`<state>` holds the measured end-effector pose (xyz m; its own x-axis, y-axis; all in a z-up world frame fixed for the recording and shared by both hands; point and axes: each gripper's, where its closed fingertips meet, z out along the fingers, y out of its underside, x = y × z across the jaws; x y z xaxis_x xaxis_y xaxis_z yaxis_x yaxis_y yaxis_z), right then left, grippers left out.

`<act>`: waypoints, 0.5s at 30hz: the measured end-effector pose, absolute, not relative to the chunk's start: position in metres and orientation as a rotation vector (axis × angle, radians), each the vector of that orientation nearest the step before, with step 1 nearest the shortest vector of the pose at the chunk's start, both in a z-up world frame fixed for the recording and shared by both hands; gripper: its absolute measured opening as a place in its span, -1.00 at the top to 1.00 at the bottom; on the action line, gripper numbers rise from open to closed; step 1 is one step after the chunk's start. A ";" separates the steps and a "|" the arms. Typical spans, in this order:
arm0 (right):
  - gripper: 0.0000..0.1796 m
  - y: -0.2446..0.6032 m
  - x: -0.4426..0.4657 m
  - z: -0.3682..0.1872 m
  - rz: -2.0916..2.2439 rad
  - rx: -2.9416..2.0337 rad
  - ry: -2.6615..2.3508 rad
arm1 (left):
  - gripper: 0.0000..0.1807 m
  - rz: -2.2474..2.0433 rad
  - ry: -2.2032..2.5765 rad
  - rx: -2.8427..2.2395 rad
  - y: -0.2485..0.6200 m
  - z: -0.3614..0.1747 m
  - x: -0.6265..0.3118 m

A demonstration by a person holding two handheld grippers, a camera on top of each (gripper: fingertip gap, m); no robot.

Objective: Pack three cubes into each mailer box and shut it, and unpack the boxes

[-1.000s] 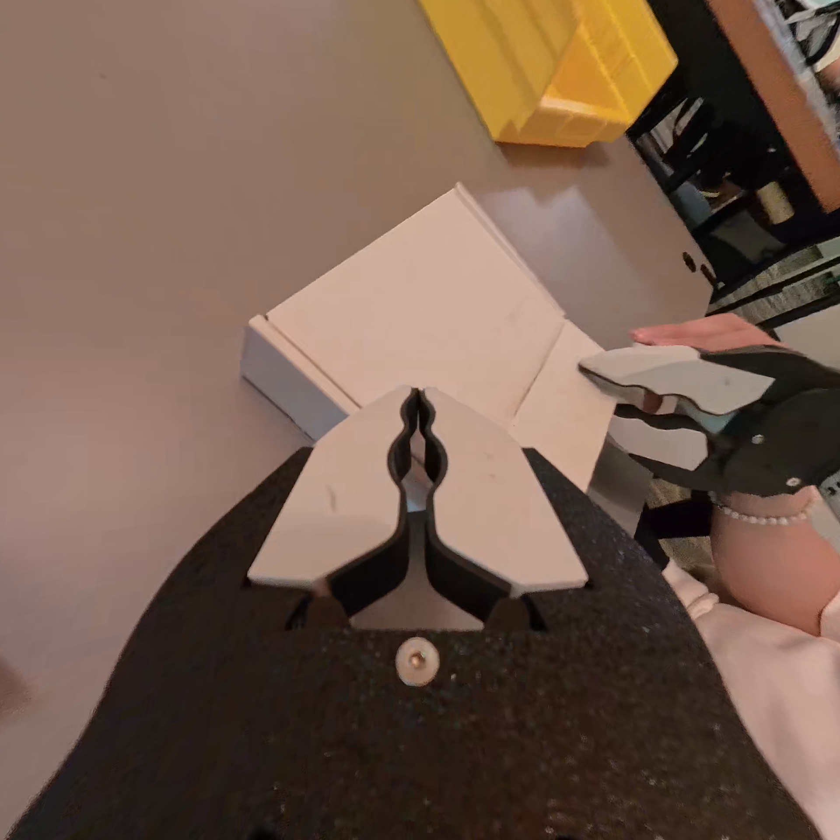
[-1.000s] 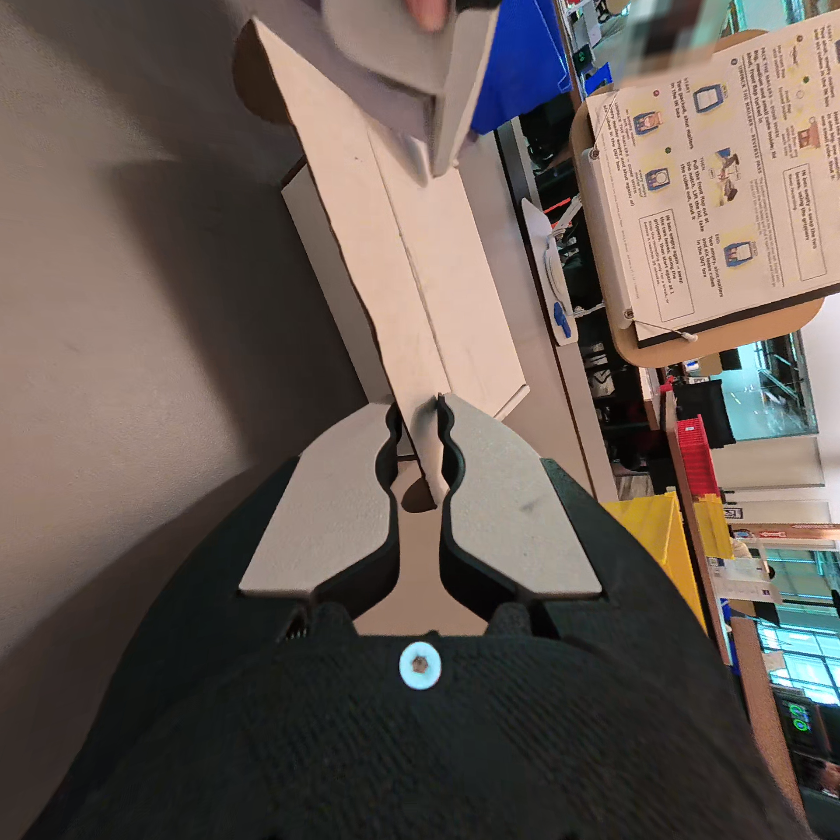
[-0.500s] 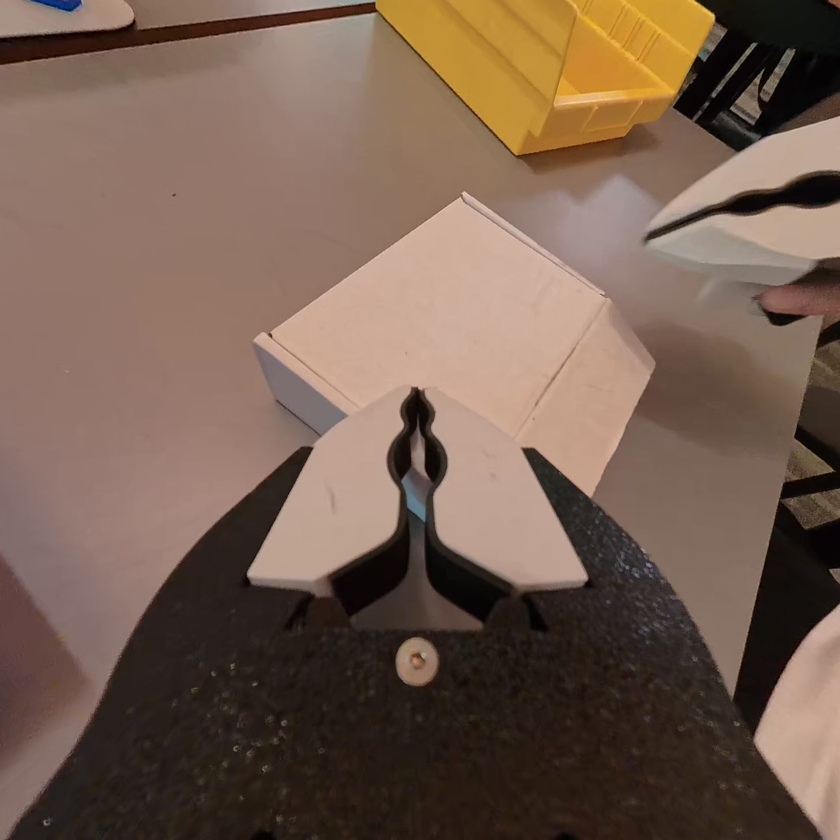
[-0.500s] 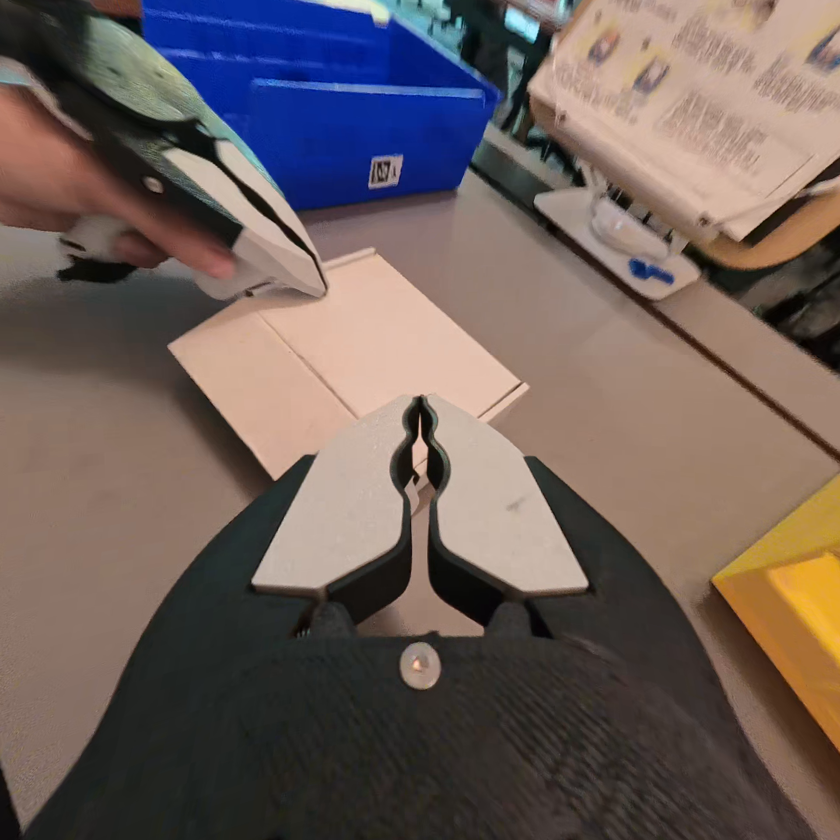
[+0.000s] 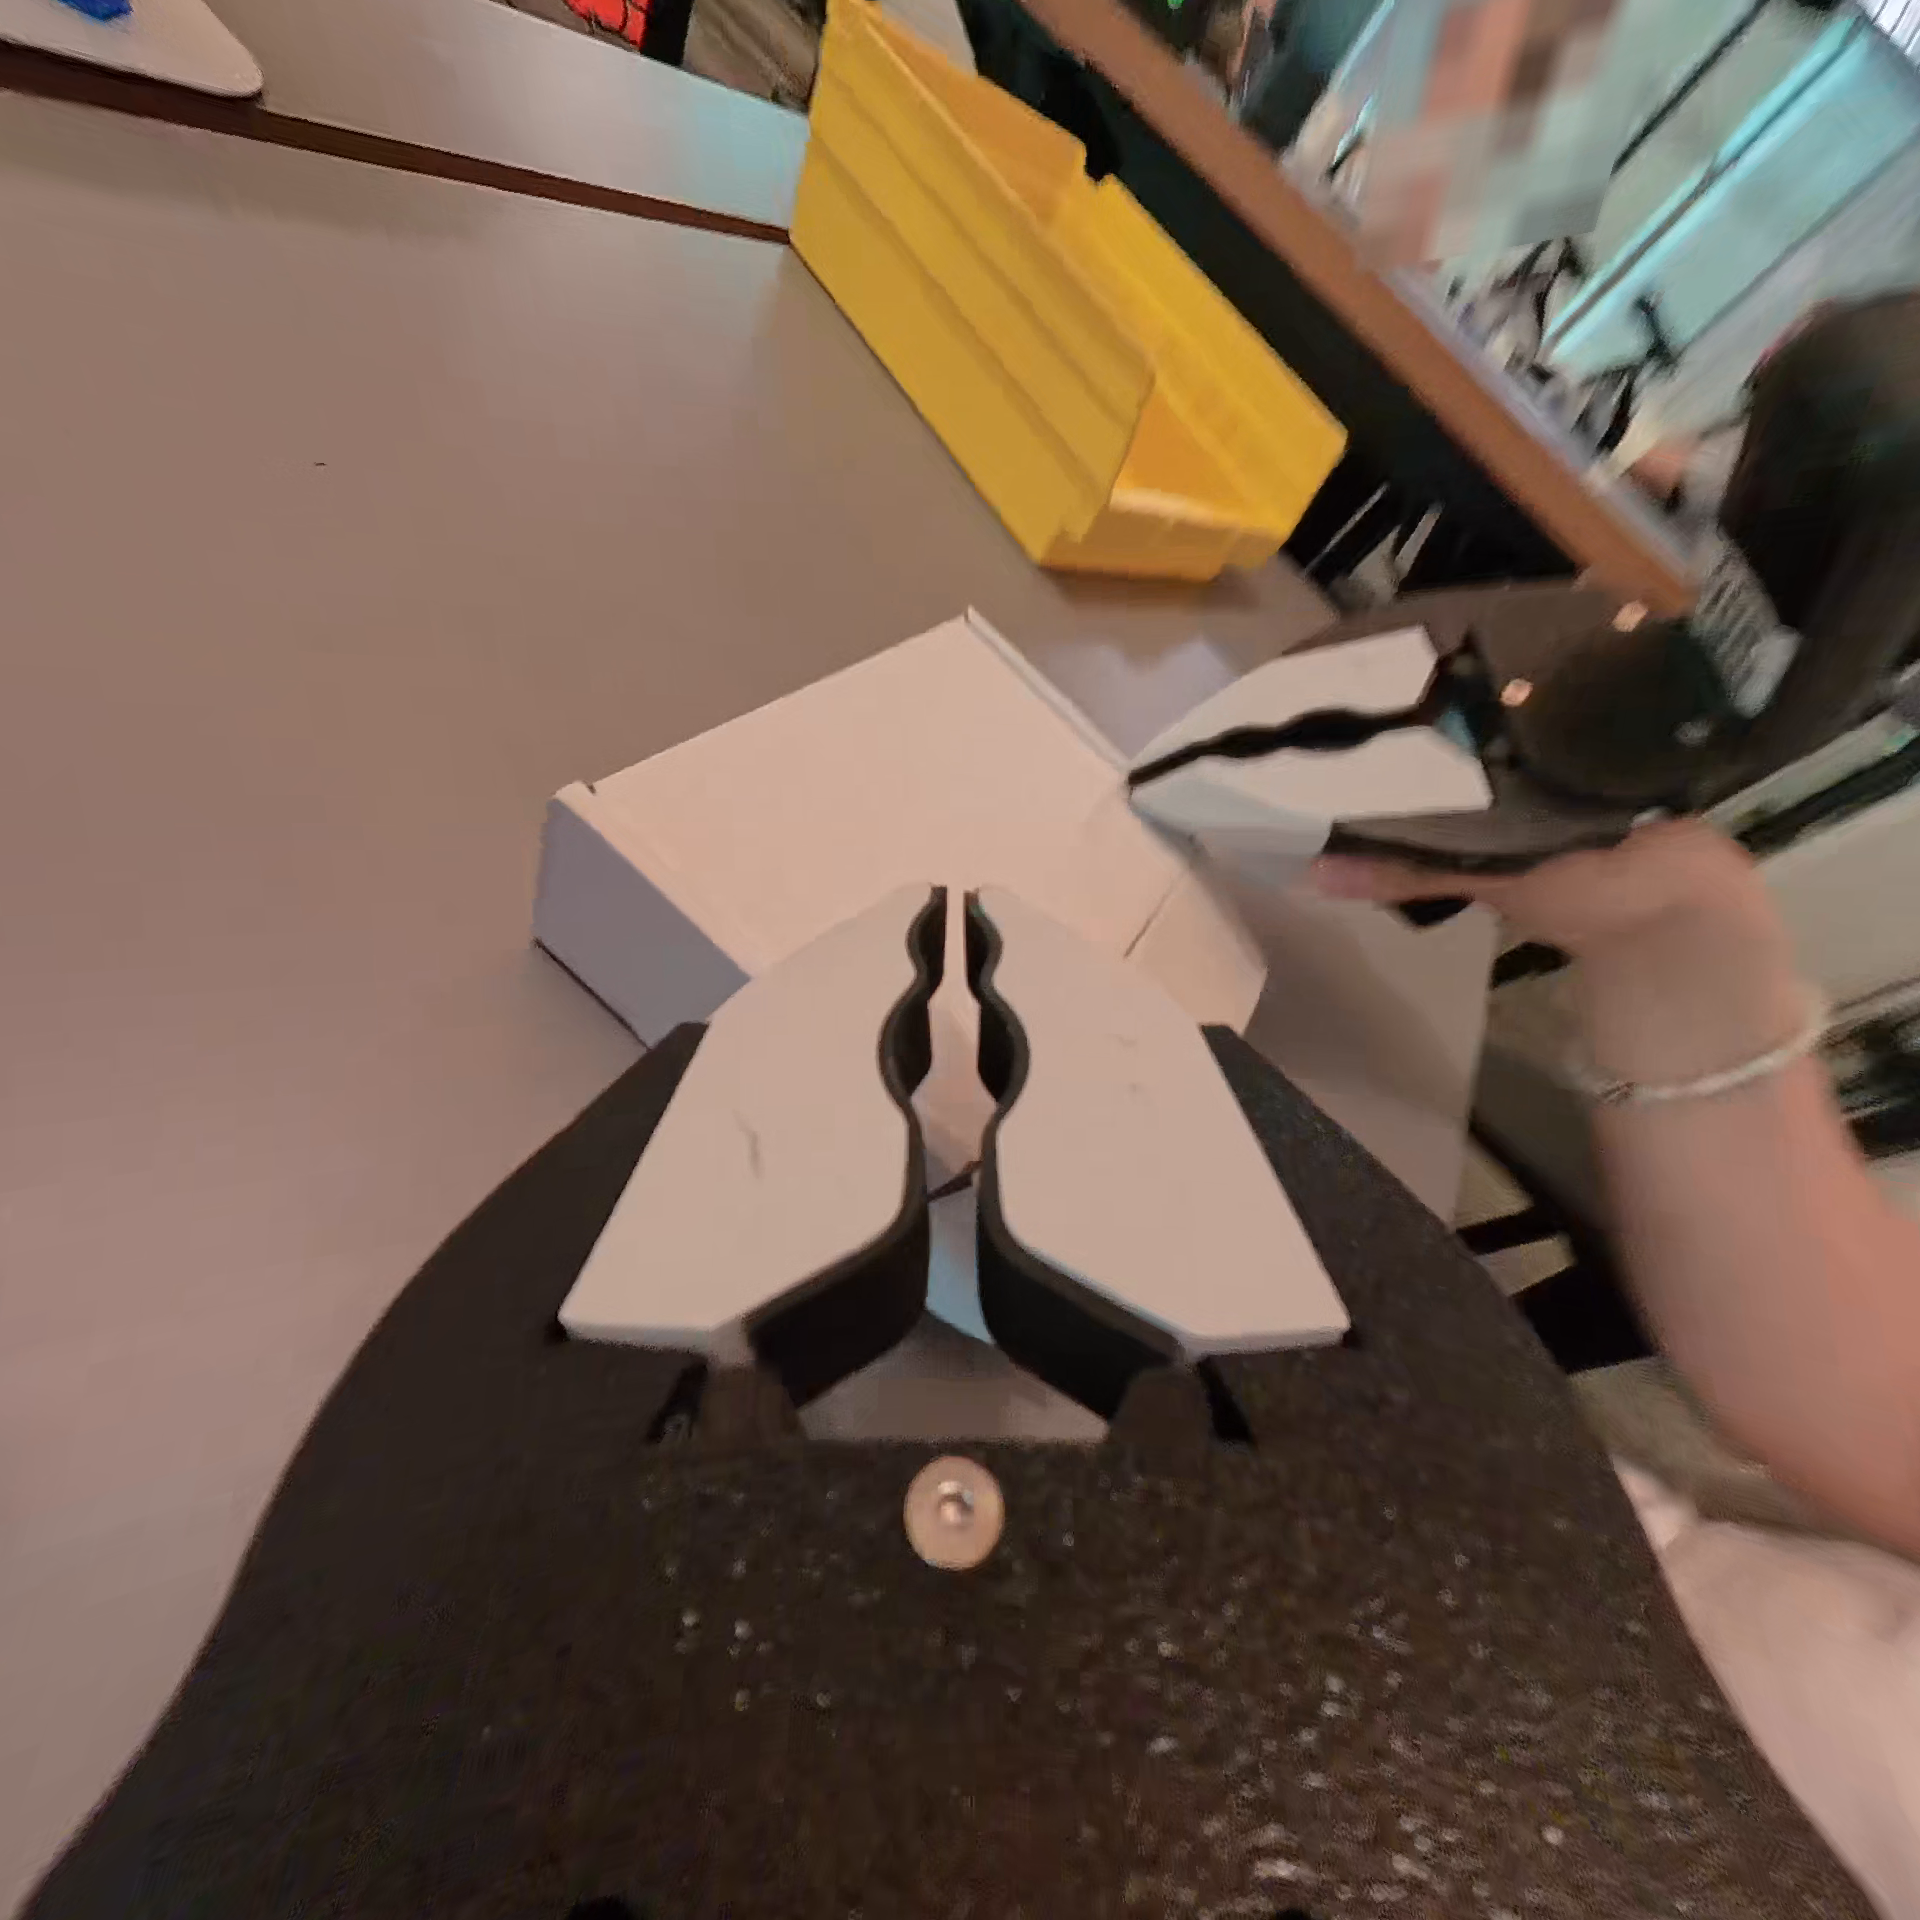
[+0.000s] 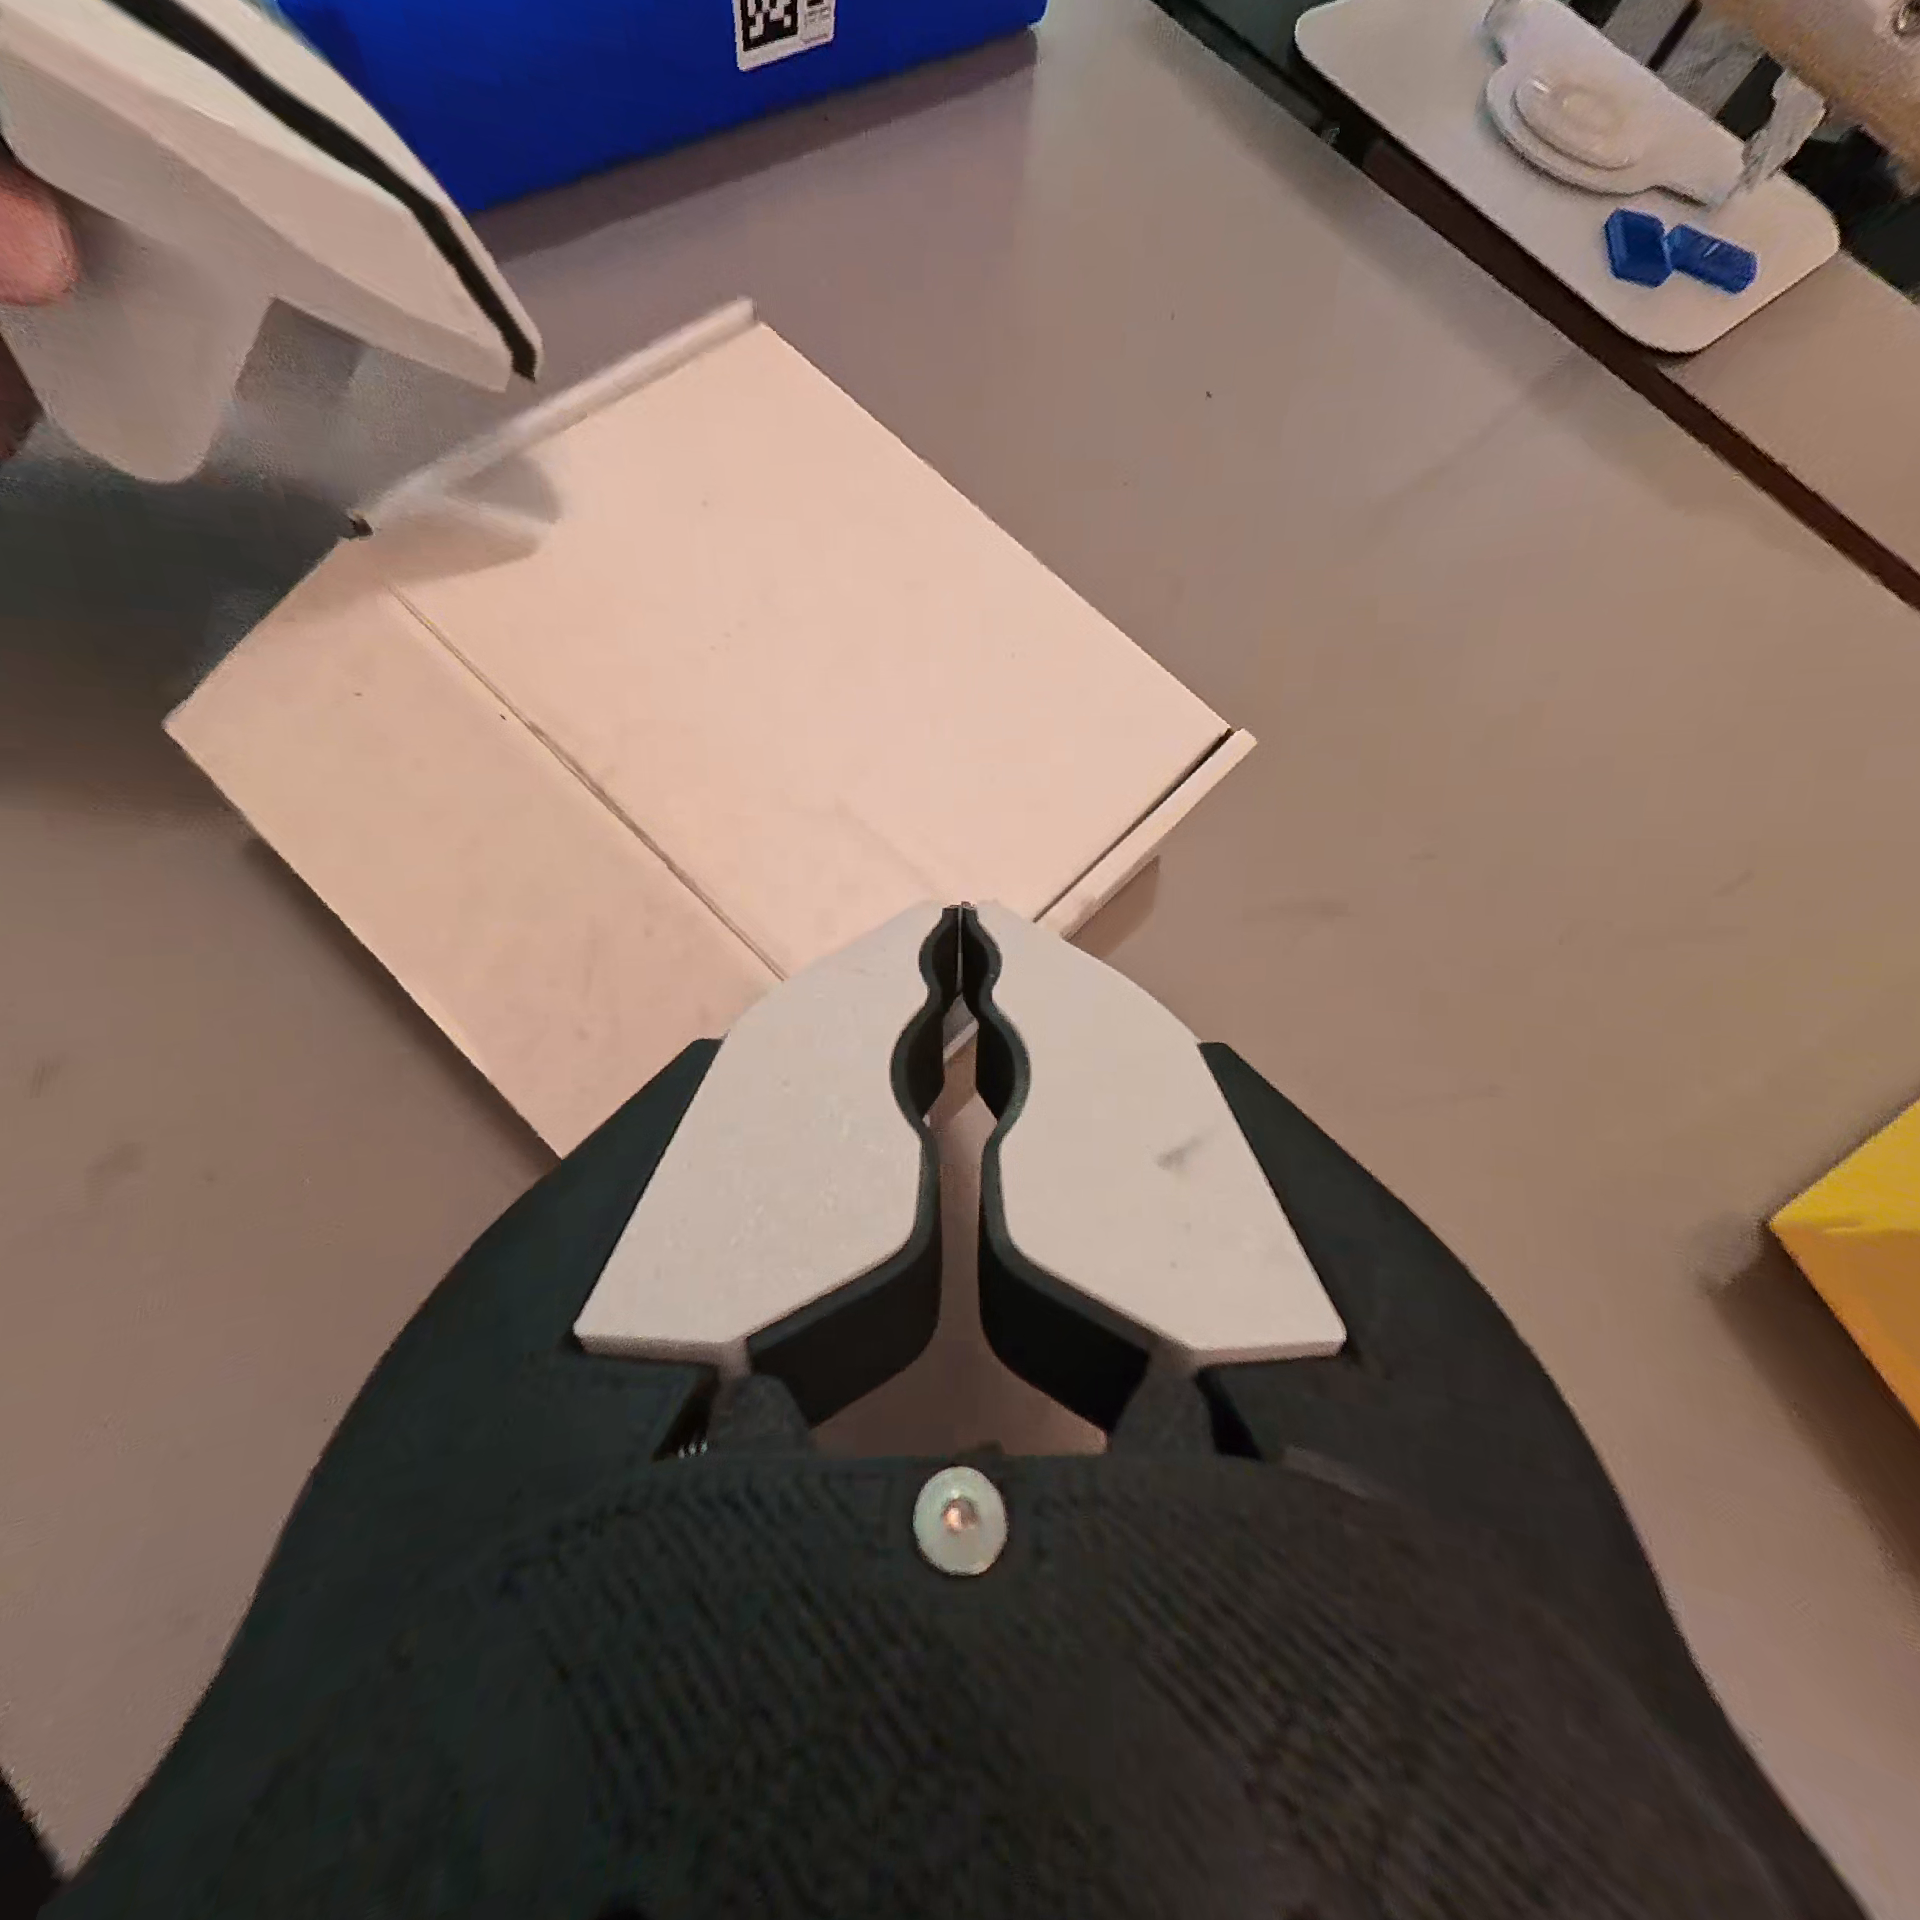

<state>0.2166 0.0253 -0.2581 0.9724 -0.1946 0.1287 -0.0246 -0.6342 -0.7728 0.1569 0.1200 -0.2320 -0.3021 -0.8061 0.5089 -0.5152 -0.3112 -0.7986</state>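
Observation:
A white mailer box [image 5: 883, 790] lies on the grey table with its lid down. Its front flap [image 6: 436, 790] sticks out flat and untucked. In the left wrist view my left gripper [image 5: 954, 904] is shut and empty, just above the box's near corner. In the right wrist view my right gripper [image 6: 961, 914] is shut and empty, at the box's [image 6: 779, 665] near edge. The right gripper [image 5: 1143, 774] also shows beside the flap in the left wrist view. The left gripper [image 6: 520, 364] shows over the box's far corner. No cubes are in view.
A yellow bin [image 5: 1039, 353] stands beyond the box; its corner also shows in the right wrist view [image 6: 1870, 1278]. A blue bin [image 6: 623, 83] stands at the far side. A white stand base [image 6: 1683, 249] with blue pieces sits on the adjoining table. A person's forearm [image 5: 1714, 1195] is at the right. The tips of one gripper are about 12 cm away from the tips of the other.
One second ago my right gripper was shut on the box's flap. It has let go, shut empty and drawn back. The box now lies flat, and the left gripper has lifted slightly.

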 end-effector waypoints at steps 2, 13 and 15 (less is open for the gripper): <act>0.75 0.025 0.217 -0.252 -0.151 -2.191 0.242 | 1.00 -1.743 1.608 -1.753 0.122 -0.230 0.157; -0.09 0.004 0.226 -0.250 0.497 -2.045 0.631 | 1.00 -1.514 1.764 -1.840 0.116 -0.258 0.158; -0.15 0.002 0.225 -0.249 0.559 -2.056 0.642 | 1.00 -1.474 1.791 -1.821 0.116 -0.259 0.157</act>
